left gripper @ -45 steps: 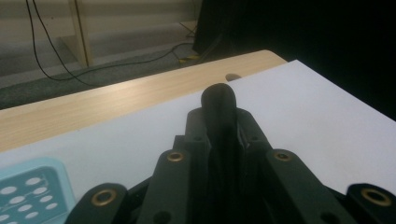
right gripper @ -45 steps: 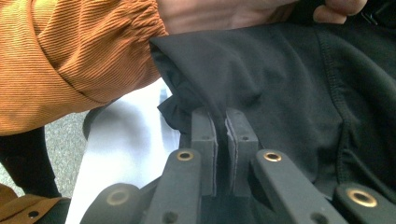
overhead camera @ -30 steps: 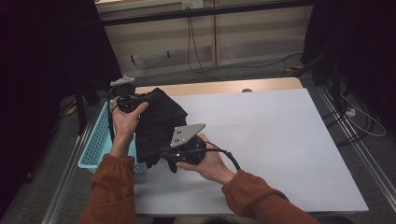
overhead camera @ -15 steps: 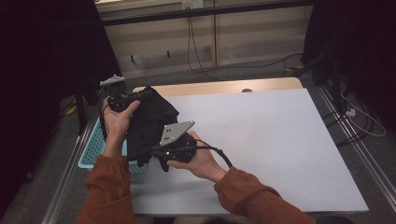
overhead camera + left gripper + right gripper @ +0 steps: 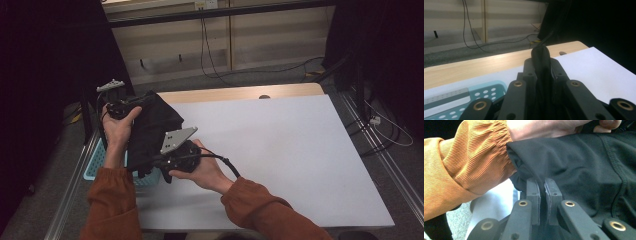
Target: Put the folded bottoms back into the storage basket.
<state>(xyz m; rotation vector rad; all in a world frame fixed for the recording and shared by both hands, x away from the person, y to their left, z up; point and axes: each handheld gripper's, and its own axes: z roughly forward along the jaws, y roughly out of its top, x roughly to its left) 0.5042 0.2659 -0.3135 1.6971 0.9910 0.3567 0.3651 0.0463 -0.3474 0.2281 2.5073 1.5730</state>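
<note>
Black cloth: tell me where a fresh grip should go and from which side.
Probably the free right-hand edge of the black cloth, reached from the open table side. The left gripper and right gripper are shut on it at the far and near ends, and the basket crowds the left.

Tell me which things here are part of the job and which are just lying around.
In the job:
black garment
left gripper, shut on it
right gripper, shut on it
blue basket beneath it

Just there:
white table
cables on the floor
</note>
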